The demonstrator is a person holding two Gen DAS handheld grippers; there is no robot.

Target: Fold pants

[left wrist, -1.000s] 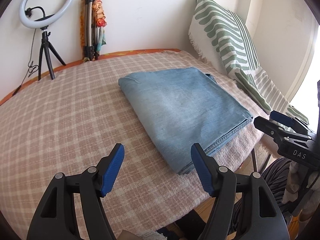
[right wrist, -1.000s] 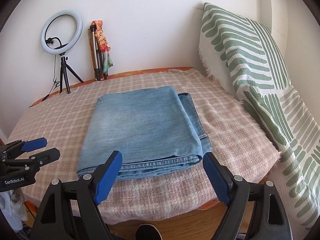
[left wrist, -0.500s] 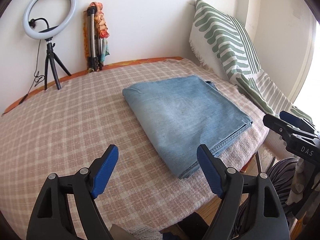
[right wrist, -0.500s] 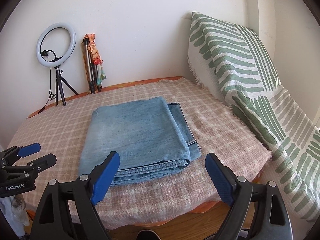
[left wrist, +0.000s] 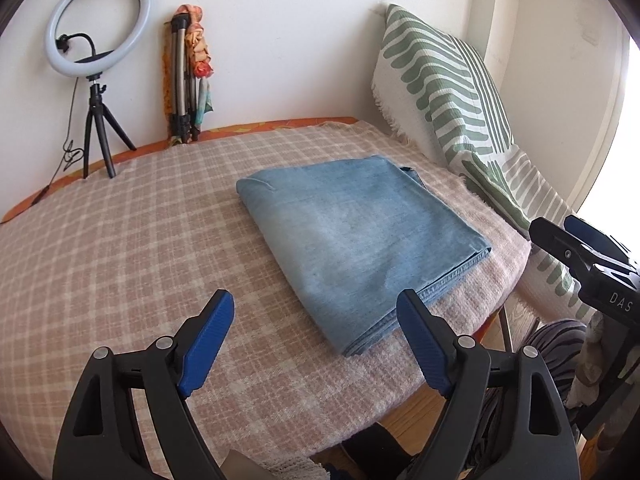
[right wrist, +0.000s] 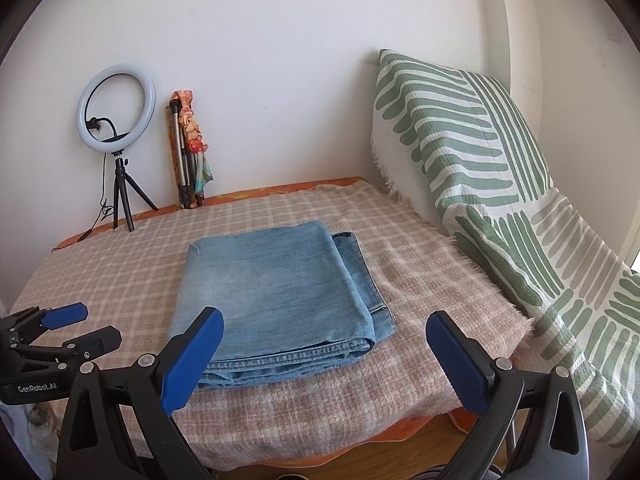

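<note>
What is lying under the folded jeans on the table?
The folded jeans lie on a pink checked blanket, and an orange cloth shows at its far edge. What is directly beneath the jeans is covered.

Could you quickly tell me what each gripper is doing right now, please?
Left gripper: open, holding nothing.
Right gripper: jaws opening, nothing between them.

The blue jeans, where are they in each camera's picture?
Left wrist view: the folded jeans lie right of centre on the checked blanket, stretching diagonally.
Right wrist view: the folded jeans lie in the middle, just beyond the right gripper.
Shared landmark: the ring light stands by the wall, far left of the jeans.
</note>
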